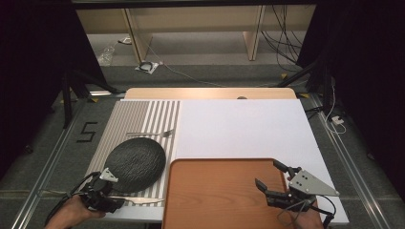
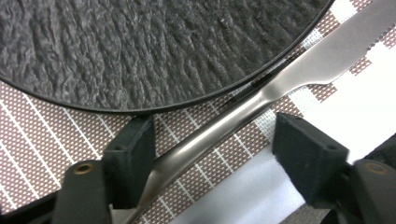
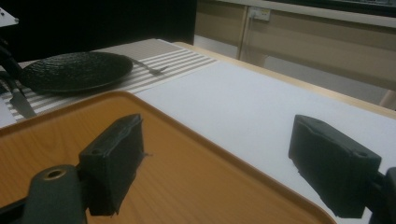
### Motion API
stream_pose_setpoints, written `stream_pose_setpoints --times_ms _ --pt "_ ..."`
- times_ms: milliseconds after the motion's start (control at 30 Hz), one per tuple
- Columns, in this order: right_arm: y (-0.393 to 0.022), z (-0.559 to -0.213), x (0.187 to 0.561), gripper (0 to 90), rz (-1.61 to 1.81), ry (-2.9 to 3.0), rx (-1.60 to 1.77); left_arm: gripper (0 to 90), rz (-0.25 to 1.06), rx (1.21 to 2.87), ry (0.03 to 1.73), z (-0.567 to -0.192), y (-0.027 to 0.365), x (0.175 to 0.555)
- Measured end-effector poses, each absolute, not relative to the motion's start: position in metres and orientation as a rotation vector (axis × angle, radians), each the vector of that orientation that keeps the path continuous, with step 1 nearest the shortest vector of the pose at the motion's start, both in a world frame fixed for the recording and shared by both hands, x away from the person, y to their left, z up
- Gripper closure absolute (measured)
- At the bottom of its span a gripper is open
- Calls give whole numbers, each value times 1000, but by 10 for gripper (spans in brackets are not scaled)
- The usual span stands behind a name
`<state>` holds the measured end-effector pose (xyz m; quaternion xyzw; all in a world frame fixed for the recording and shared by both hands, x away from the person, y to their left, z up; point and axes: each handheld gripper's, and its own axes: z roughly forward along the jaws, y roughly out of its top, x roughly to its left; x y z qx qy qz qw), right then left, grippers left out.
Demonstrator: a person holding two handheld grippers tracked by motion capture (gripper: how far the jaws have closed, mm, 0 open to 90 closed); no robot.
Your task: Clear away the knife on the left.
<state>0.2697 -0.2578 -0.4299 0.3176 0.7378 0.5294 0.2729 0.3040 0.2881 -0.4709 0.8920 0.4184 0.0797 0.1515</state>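
Observation:
A round black textured plate lies on a brown-and-white striped placemat. Along the mat's near edge, just in front of the plate, lies a silver knife with its blade pointing right. My left gripper is low over the knife's handle, open, one jaw on each side; the handle runs close by the left jaw. A fork lies beyond the plate. My right gripper hovers open over the right part of an orange tray, holding nothing.
A white mat covers the table to the right of the placemat and beyond the tray. The wooden table edge runs along the far side. Wooden furniture legs and cables stand on the floor behind it.

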Motion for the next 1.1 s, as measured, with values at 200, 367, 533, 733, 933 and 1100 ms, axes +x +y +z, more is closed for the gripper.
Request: stream_pose_setpoints --times_ms 200,367,533,733,933,1100 --pt "-258 -430 270 190 1414 1994 856 417 211 2614 1176 -468 285 305" --pt "-258 -430 270 192 1413 1995 862 491 218 2671 1151 -465 279 304" --pt "-258 -430 270 192 1414 1994 851 581 207 2705 1115 -464 274 303" --pt "-257 -431 270 193 1414 1998 854 686 209 2734 1059 -463 270 301" --pt "-256 -431 270 193 1406 2009 847 685 213 2776 1008 -463 267 302" --pt "-256 -432 271 193 1407 2013 844 688 196 2816 966 -463 264 305"
